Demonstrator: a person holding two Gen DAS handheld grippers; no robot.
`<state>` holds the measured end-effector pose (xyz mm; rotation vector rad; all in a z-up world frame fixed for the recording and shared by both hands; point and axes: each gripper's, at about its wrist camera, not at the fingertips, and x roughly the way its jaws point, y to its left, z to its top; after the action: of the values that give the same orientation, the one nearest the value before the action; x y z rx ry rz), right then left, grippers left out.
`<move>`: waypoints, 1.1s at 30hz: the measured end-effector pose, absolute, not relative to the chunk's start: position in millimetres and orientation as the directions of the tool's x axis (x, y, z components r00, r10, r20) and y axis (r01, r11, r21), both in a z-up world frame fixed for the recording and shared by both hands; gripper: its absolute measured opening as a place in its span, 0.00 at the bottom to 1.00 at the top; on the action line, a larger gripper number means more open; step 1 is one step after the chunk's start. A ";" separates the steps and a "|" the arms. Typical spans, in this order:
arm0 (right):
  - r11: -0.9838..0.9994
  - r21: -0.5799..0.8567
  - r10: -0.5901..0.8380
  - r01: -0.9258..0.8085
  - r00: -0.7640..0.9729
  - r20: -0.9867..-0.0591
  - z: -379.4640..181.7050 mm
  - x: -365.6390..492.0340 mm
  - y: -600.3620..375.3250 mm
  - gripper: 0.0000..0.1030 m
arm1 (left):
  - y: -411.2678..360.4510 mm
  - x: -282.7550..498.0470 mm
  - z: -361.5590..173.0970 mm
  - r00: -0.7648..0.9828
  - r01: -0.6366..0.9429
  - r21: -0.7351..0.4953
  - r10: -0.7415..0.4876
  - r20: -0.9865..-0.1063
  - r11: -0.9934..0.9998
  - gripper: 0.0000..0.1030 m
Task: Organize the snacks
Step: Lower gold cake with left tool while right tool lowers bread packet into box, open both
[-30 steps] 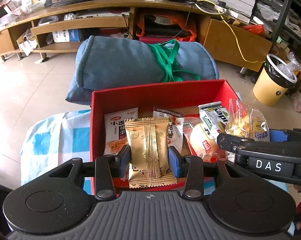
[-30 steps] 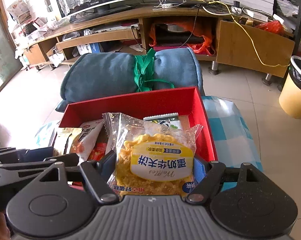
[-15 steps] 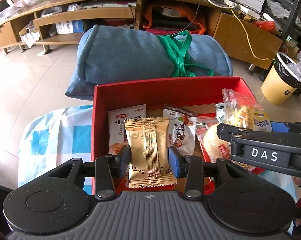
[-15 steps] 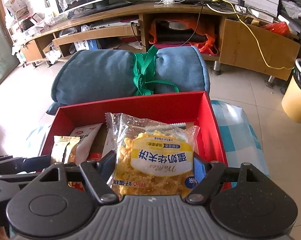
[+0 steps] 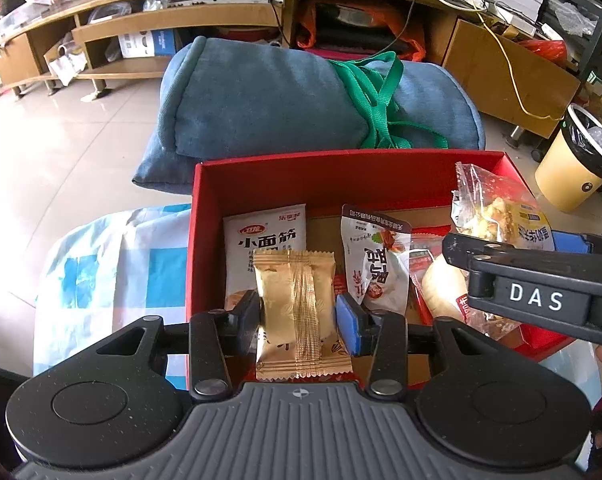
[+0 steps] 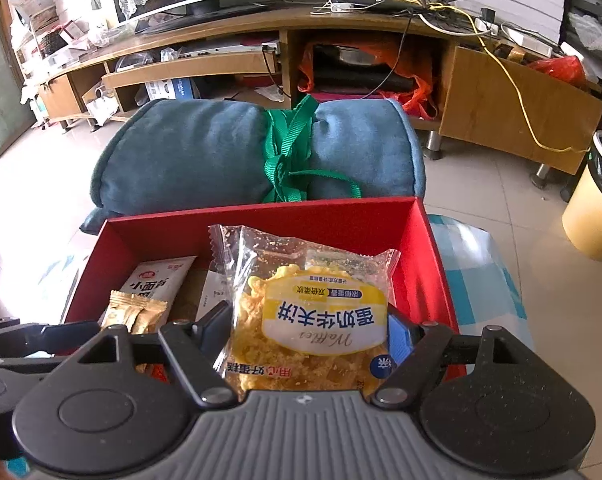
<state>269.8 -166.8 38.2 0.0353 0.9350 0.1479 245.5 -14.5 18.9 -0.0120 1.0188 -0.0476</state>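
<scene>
So that both snacks can drop in, each hand-held gripper squeezes one over the red box: left hand-held gripper the gold packet, right hand-held gripper the waffle bag

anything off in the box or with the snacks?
Nothing spilled or torn. The waffle pack reads upside down in the right gripper; loose crumbs sit inside its clear wrapper. Packets in the red box lie loosely overlapped.

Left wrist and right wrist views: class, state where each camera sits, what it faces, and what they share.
Left wrist view: on the left tongs, facing down over the gold packet they clamp; the right tongs cross at right.
Right wrist view: on the right tongs, clamping the waffle bag; the left tongs' tips show at lower left.
Shared: red box, blue cushion.
</scene>
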 end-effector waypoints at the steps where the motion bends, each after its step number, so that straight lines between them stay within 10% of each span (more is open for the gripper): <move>1: 0.988 0.100 0.151 -0.118 0.583 -0.798 38.8 269.6 -166.3 0.73 | -14.5 245.6 18.6 0.524 0.033 -0.033 -0.045 -0.851 0.999 0.49; 33: 0.960 0.222 0.280 -0.171 0.556 -0.783 43.6 271.9 -150.8 0.86 | 2.3 243.1 25.2 0.539 0.000 -0.023 -0.019 -0.842 1.000 0.65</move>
<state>271.9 -150.8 43.6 0.1250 0.9450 0.2674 243.1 2.3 25.2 -0.0207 1.0013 -0.0117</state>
